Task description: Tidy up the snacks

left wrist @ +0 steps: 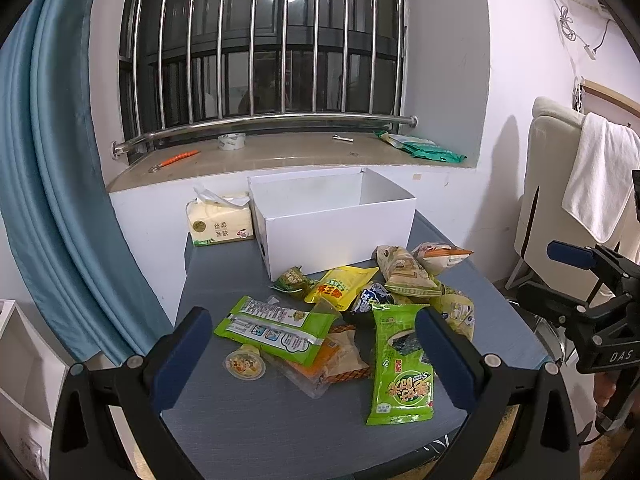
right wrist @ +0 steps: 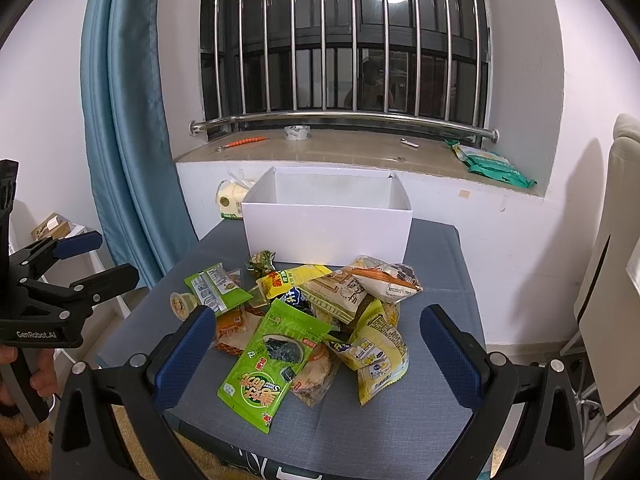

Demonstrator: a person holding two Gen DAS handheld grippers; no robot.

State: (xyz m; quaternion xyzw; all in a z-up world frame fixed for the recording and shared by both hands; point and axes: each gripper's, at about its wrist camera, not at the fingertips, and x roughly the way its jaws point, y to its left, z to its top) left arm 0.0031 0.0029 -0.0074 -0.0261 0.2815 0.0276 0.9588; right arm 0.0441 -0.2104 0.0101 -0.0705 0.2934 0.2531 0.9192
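A pile of snack packs lies on the grey table (left wrist: 248, 420) in front of an open white box (left wrist: 336, 232), which also shows in the right wrist view (right wrist: 328, 236). A green seaweed pack (left wrist: 400, 364) (right wrist: 272, 356) lies nearest. Around it are a long green pack (left wrist: 276, 328), a jelly cup (left wrist: 245, 364), a yellow pouch (left wrist: 336, 286) and beige bags (right wrist: 376, 276). My left gripper (left wrist: 316, 354) is open and empty above the table's near edge. My right gripper (right wrist: 320, 354) is open and empty, also over the near edge.
A tissue pack (left wrist: 220, 222) stands left of the box. The window sill (left wrist: 280, 156) holds a tape roll, an orange tool and a green bag. A blue curtain (left wrist: 52, 160) hangs left. A chair with a white towel (left wrist: 600, 176) stands right.
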